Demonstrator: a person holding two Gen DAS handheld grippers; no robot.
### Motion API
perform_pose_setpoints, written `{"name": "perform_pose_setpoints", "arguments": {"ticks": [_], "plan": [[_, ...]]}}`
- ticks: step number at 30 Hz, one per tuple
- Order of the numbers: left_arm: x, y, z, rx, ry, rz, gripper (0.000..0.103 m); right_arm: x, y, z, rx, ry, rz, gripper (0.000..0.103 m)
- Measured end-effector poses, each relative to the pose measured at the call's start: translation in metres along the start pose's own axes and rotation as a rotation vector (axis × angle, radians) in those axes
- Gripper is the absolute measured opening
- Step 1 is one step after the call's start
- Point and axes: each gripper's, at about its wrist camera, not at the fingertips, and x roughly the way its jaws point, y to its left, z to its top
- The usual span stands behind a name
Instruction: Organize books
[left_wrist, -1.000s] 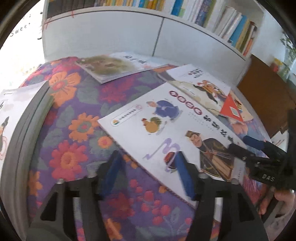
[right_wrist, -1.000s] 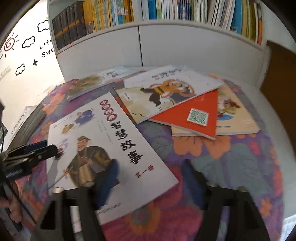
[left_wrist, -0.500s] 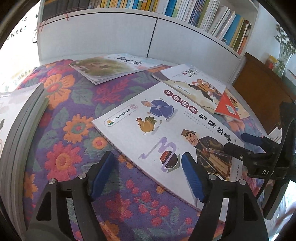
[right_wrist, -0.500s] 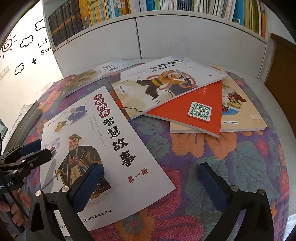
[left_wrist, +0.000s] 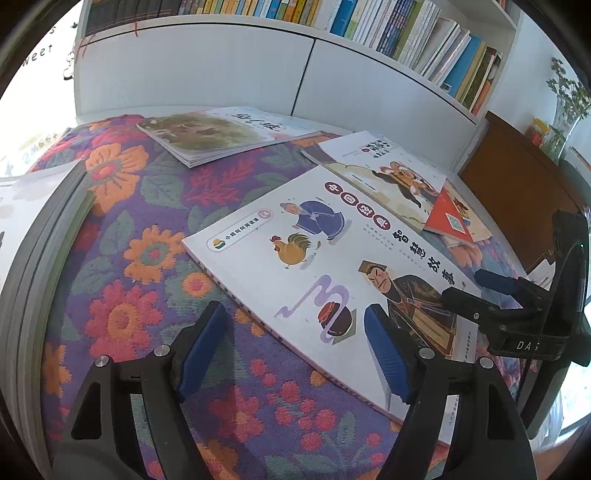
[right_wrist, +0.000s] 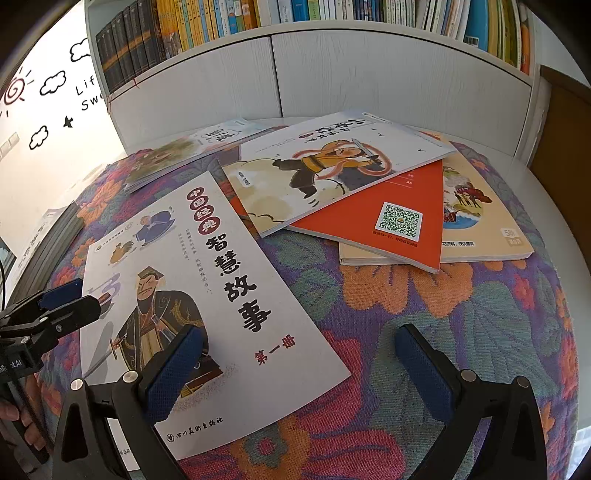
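Observation:
A white picture book with a robed man on its cover (left_wrist: 332, 258) (right_wrist: 207, 295) lies flat on the floral tablecloth. My left gripper (left_wrist: 295, 343) is open and empty, its fingers straddling the book's near edge. My right gripper (right_wrist: 295, 365) is open and empty, its left finger over the book's lower corner. Behind lies a fanned pile: a white warrior book (right_wrist: 332, 170), an orange book with a QR code (right_wrist: 391, 225) and a beige book (right_wrist: 476, 221). A green-covered book (left_wrist: 221, 133) lies at the back.
A grey stack of books (left_wrist: 37, 251) stands at the table's left edge. A white bookcase (right_wrist: 332, 74) with full shelves runs along the back. A brown cabinet (left_wrist: 517, 192) stands on the right. The floral cloth (right_wrist: 461, 332) covers the round table.
Both grippers have pulled back slightly from the white book and their jaws have opened wider. The books have not moved.

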Motion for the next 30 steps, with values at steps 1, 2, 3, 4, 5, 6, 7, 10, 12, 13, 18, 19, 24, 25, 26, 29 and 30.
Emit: {"name": "perform_pose_setpoints", "arguments": {"ticks": [1,2,3,4,5,6,7,10,12,13,18,19,24,25,26,29,30], "plan": [[0.0,0.0,0.0,0.002,0.001,0.001,0.077,0.001,0.0,0.001,0.0,0.0,0.0,0.103],[0.0,-0.001,0.0,0.005,0.002,0.002,0.078,0.002,0.0,0.001,-0.001,0.0,0.0,0.103],[0.001,-0.002,0.0,0.008,0.003,0.003,0.078,0.001,-0.001,0.001,-0.001,0.0,0.0,0.103],[0.001,-0.002,0.0,0.01,0.004,0.003,0.079,0.001,0.0,0.001,-0.001,0.0,0.0,0.103],[0.001,-0.003,0.0,0.013,0.005,0.004,0.079,0.001,0.0,0.001,0.0,0.0,0.0,0.103],[0.001,-0.003,0.0,0.014,0.005,0.005,0.079,0.001,0.0,0.0,-0.001,0.001,0.0,0.103],[0.002,-0.003,0.0,0.016,0.006,0.006,0.079,0.001,0.0,0.0,-0.001,0.001,0.001,0.103],[0.002,-0.003,0.0,0.019,0.008,0.008,0.08,0.0,0.0,0.0,0.0,0.0,0.0,0.103],[0.002,-0.003,0.0,0.021,0.008,0.009,0.08,0.001,0.0,0.0,0.0,-0.001,0.001,0.103],[0.002,-0.003,0.0,0.021,0.009,0.009,0.08,0.001,0.001,0.001,-0.005,0.001,0.001,0.103],[0.002,-0.005,-0.001,0.033,0.017,0.019,0.08,0.004,-0.002,0.005,-0.003,0.008,0.022,0.103],[0.001,-0.007,-0.002,0.041,0.026,0.028,0.08,0.004,-0.005,0.007,0.006,0.013,0.035,0.103],[-0.009,-0.022,-0.016,0.06,0.082,0.028,0.08,0.007,-0.014,0.022,0.028,0.12,0.103,0.103],[-0.01,-0.023,-0.018,0.068,0.087,0.023,0.08,0.008,-0.011,0.025,0.007,0.139,0.114,0.103],[-0.012,-0.025,-0.02,0.077,0.094,0.018,0.08,0.009,-0.009,0.027,-0.011,0.145,0.126,0.103],[-0.014,-0.031,-0.025,0.101,0.114,0.0,0.08,0.014,0.001,0.031,-0.066,0.154,0.158,0.103],[-0.014,-0.033,-0.026,0.111,0.12,-0.007,0.08,0.014,0.007,0.032,-0.082,0.161,0.18,0.103]]}}
